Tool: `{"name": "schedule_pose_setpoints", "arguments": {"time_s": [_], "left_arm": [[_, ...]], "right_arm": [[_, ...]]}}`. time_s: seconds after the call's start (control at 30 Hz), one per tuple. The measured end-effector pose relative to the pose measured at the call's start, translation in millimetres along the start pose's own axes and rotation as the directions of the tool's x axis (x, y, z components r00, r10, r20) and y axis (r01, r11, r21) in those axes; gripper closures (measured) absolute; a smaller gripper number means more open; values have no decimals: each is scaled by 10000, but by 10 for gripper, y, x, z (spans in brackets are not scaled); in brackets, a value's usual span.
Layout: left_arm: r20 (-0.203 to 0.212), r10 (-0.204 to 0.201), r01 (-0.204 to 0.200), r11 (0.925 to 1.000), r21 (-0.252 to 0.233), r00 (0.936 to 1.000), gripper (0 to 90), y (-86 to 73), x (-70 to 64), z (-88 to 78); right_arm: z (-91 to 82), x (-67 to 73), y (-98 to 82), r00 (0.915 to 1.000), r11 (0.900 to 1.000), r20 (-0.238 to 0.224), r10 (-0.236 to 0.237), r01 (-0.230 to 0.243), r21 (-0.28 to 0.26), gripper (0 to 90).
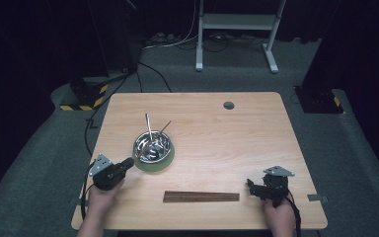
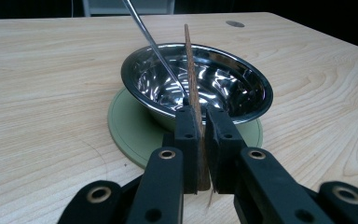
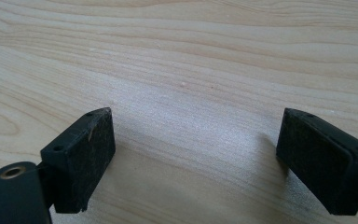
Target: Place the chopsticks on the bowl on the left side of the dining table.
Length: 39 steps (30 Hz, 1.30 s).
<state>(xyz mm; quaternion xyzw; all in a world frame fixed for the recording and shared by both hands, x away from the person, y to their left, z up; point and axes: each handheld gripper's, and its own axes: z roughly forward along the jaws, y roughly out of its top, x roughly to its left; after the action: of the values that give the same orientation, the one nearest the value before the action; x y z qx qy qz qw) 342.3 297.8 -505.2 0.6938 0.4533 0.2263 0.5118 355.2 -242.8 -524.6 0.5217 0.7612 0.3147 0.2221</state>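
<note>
Two grippers are at work over a pale wooden table (image 1: 256, 148). The left gripper (image 2: 200, 140) has its jaws pressed together on a thin dark-brown wooden chopstick (image 2: 192, 88), pinched near one end; its long axis runs straight ahead and upward from the jaws, out over the rim of a shiny round steel bowl (image 2: 242, 88) that sits on a flat pale-green round coaster (image 2: 130, 126). Inside the bowl leans a slim silver metal rod (image 2: 151, 42), its lower end on the bowl floor and its upper end sticking out past the far rim; in the high view a second thin stick also seems to rest there. The bowl lies directly in front of the left gripper, so letting the chopstick go into it looks like the next move. Several more dark-brown chopsticks (image 1: 201, 196) lie bundled flat near the front edge, lengthwise across the table, between the hands and closer to the right gripper (image 3: 193, 163), whose jaws are spread wide over bare wood, gripping nothing.
</note>
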Motion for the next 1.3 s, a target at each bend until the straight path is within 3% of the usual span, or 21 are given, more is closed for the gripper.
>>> {"name": "schedule_pose_setpoints", "arguments": {"time_s": [0.1,0.43,0.5,0.63,0.7,0.8,0.9,1.0,1.2,1.27,1.3], "left_arm": [[-2,-149,149,9999,18,9999,831,-1,6,6],[12,-61,61,9999,119,10000,826,-9,9,32],[87,-72,71,9999,81,9999,776,-6,3,29],[-4,251,-251,9997,70,9997,633,23,-27,8],[-314,705,-711,9973,-200,9970,607,85,-125,-49],[-277,1148,-1162,9916,-564,9930,589,151,-264,-104],[105,1824,-1816,9820,-520,9832,582,194,-454,-106],[652,2110,-2098,9774,-240,9753,581,175,-638,-34],[1919,2768,-2955,9523,760,9416,581,9,-1000,246],[2124,3031,-3296,9386,1020,9290,578,-42,-1076,315],[2242,3022,-3325,9364,1120,9265,578,-58,-1100,339]], "right_arm": [[0,0,0,10000,10000,3,2,-2,6,112],[0,0,0,10000,10000,4,-16,16,5,112],[0,1,0,10000,10000,-2,9,-9,6,112],[0,0,0,10000,10000,3,-3,3,9,112],[0,-1,-1,10000,10000,9,-24,24,0,112],[0,1,0,10000,10000,-1,8,-8,2,112],[1,-1,-1,10000,10000,3,-25,25,-7,112],[0,0,0,10000,10000,-2,-2,2,3,112],[0,0,0,10000,10000,-4,2,-2,2,112],[0,0,0,10000,10000,-3,3,-3,1,112],[0,0,0,10000,10000,-1,-1,1,-2,112]]}}
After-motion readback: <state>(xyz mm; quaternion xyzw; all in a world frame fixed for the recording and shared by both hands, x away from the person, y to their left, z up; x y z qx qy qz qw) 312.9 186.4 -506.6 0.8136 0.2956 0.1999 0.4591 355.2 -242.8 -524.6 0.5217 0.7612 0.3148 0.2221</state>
